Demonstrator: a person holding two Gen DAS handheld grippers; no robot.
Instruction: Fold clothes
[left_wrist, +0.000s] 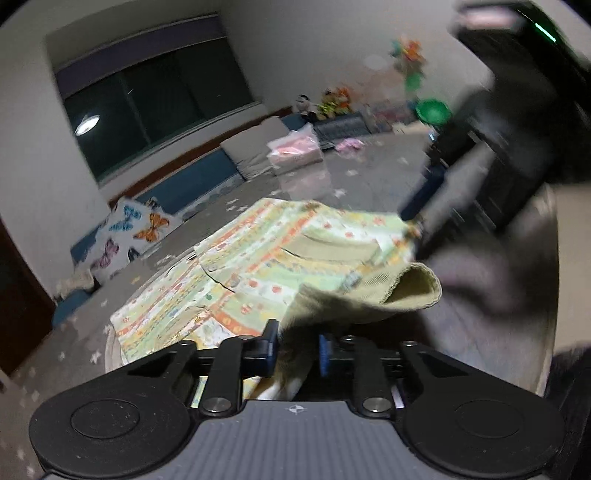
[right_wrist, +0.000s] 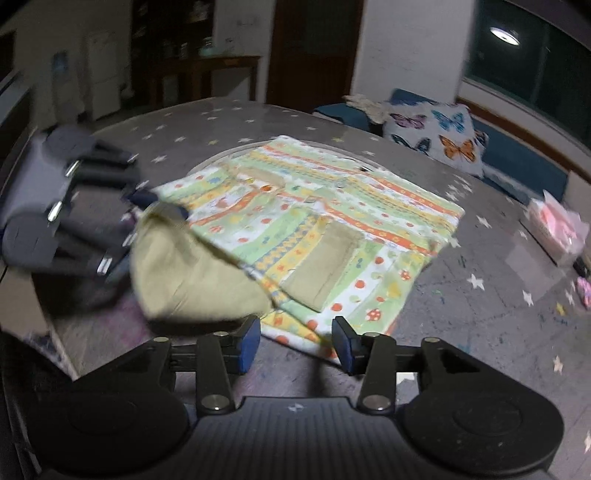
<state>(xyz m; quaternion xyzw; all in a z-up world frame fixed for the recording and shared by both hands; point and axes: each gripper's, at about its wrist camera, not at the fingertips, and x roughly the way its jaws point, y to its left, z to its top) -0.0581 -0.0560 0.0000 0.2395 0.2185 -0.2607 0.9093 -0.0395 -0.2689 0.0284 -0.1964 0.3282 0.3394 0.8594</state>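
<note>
A striped child's garment (right_wrist: 314, 206) in green, yellow and orange with olive pockets lies spread on the grey star-patterned mat (right_wrist: 498, 314). My left gripper (left_wrist: 297, 350) is shut on the garment's olive cuff (left_wrist: 369, 299) and holds that sleeve lifted; it shows blurred at the left of the right wrist view (right_wrist: 147, 206). My right gripper (right_wrist: 295, 343) is open and empty, just above the garment's near edge. In the left wrist view it (left_wrist: 417, 221) appears blurred at the garment's far right edge (left_wrist: 295, 251).
A butterfly-print pillow (right_wrist: 439, 136) lies at the mat's edge by a blue cushion (right_wrist: 517, 162). A pink packet in clear plastic (right_wrist: 557, 229) sits to the right. Toys and a green bowl (left_wrist: 432, 110) are far off. A wooden table (right_wrist: 221, 74) stands behind.
</note>
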